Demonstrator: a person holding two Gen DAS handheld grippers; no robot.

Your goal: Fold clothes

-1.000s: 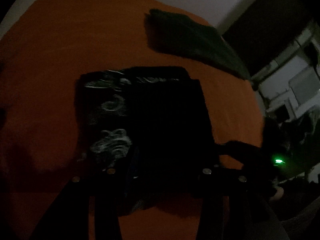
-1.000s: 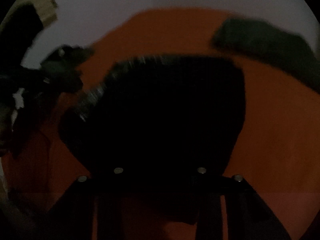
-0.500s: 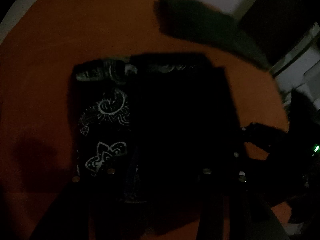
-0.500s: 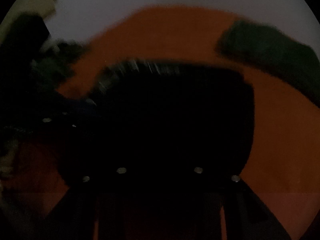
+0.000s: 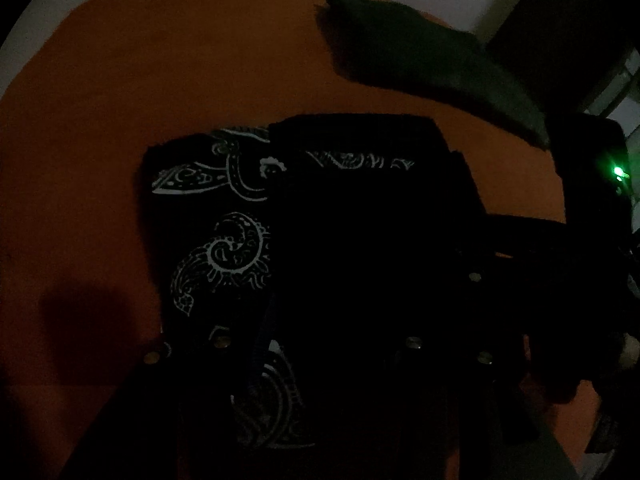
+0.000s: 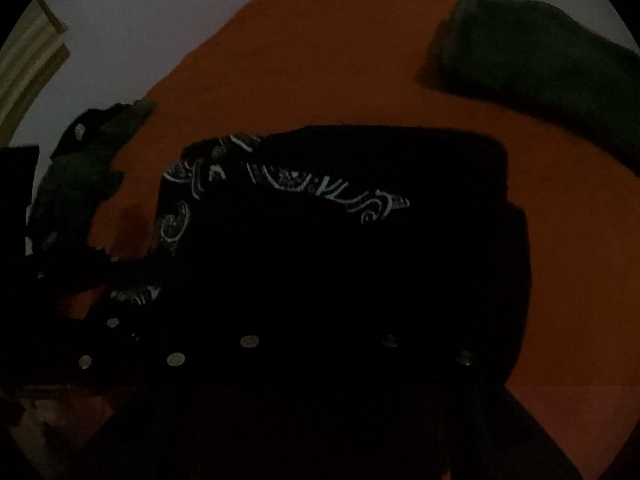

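Observation:
A black garment with a white paisley print (image 5: 224, 248) lies partly folded on the orange surface (image 5: 160, 80). Its plain black layer (image 6: 360, 264) covers most of the print. My left gripper (image 5: 316, 344) stands at the garment's near edge, and printed cloth runs down between its fingers, so it looks shut on the garment. My right gripper (image 6: 320, 340) is at the same edge with black cloth filling the space between its fingers. The fingertips of both are lost in the dark. The right gripper (image 5: 500, 280) shows at the right of the left wrist view.
A folded dark green cloth (image 6: 540, 60) lies at the far right of the orange surface (image 6: 320, 60). A heap of dark clothes (image 6: 88, 160) sits at its left edge. A pale wall lies beyond, and dark furniture (image 5: 580, 20) stands at the right.
Both grippers have shifted sideways with the black cloth staying at their fingers. The right gripper has come closer to the left one. More of the white print shows now.

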